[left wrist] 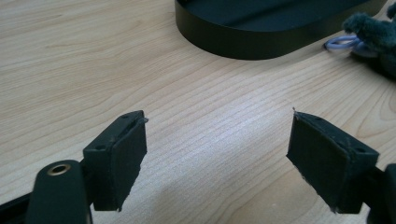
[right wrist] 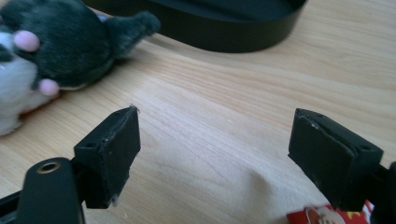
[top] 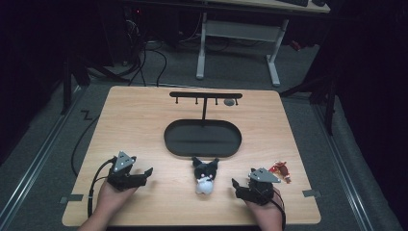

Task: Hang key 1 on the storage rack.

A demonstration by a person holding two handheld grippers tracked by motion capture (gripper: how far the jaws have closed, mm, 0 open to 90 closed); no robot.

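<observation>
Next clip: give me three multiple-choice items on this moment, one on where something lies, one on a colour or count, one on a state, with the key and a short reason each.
1. Where does the plush toy lie?
A. in the black tray
B. on the table between the two grippers, just short of the tray
C. hung on the rack

2. What colour is the small charm beside the right gripper?
A. mostly red
B. blue
C. green

3. How do the left gripper's jaws stand?
A. shut on the plush toy
B. shut with nothing in them
C. open with nothing between them

Key:
1 B: the high view shows it on bare wood in front of the tray, between both grippers.
2 A: red shows in the high view and at the bottom edge of the right gripper view.
3 C: the left gripper view shows wood grain between wide-apart pads.
</observation>
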